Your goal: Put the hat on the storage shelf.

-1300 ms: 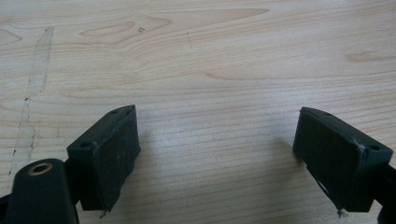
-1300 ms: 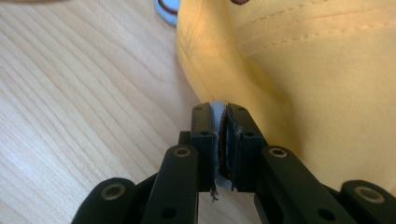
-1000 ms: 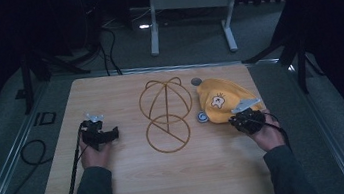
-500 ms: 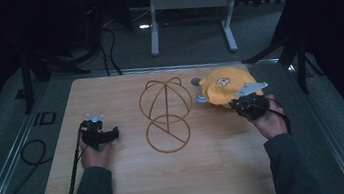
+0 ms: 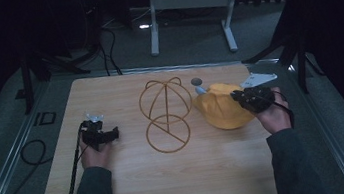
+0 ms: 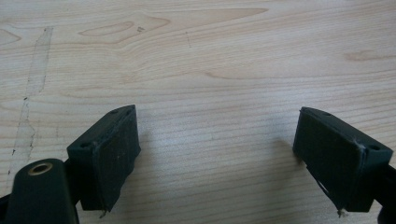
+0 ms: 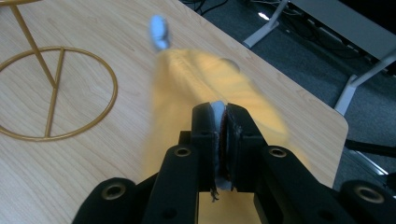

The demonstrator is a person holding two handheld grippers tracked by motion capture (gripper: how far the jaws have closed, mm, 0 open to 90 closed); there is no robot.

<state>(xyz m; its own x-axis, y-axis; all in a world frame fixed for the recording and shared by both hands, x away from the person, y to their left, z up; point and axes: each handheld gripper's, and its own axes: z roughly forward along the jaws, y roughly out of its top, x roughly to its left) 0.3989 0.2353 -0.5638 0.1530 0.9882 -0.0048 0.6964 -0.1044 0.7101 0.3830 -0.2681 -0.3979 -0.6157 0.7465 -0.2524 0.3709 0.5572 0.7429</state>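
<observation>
A yellow cap (image 5: 222, 108) hangs lifted at the table's right, with my right gripper (image 5: 240, 97) shut on its edge. In the right gripper view the jaws pinch the cap's (image 7: 196, 88) pale brim between them, and the yellow cloth blurs away beyond my right gripper (image 7: 220, 114). A gold wire hat stand (image 5: 166, 113) with a round base stands at the table's middle, just left of the cap; its base ring (image 7: 56, 93) lies at the left of the right gripper view. My left gripper (image 5: 112, 133) rests open near the left side, with bare wood between its fingers (image 6: 109, 149).
The wooden table (image 5: 136, 182) has a small grey disc (image 5: 196, 80) near its far edge. A cable (image 5: 72, 175) trails from the left gripper toward the front left corner. Metal desk legs (image 5: 153, 24) stand on the floor beyond the table.
My right gripper has carried the cap up and toward the far edge, then brought it back lower beside the stand. The left gripper has stayed still.
</observation>
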